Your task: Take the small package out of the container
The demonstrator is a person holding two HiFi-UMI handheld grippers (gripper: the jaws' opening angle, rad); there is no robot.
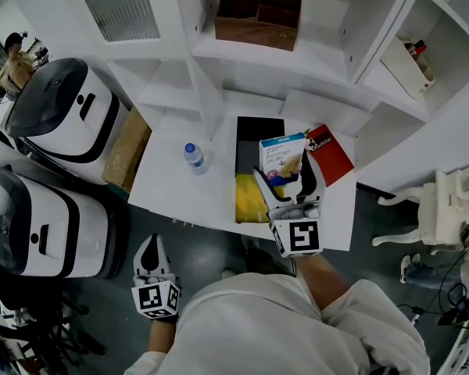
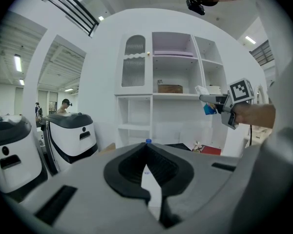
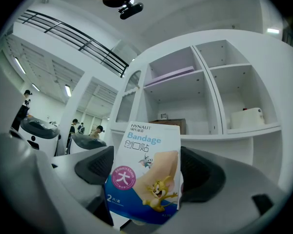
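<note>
My right gripper [image 1: 286, 181] is shut on the small package [image 1: 282, 158], a white and blue bandage packet with a cartoon print. It holds the packet upright above the black and yellow container [image 1: 250, 198] on the white table [image 1: 172, 186]. In the right gripper view the package [image 3: 145, 174] fills the space between the jaws of that gripper [image 3: 146, 182]. My left gripper [image 1: 150, 250] hangs low at the left, off the table's near edge, with nothing in it. In its own view the left gripper [image 2: 146, 152] has its jaws together, and the right gripper [image 2: 216, 101] shows far right.
A water bottle [image 1: 194, 157] stands on the table left of the container, and a red book [image 1: 331, 153] lies to its right. White shelves hold a brown box [image 1: 258, 14]. Two white machines [image 1: 62, 108] and a cardboard box [image 1: 127, 148] stand at the left.
</note>
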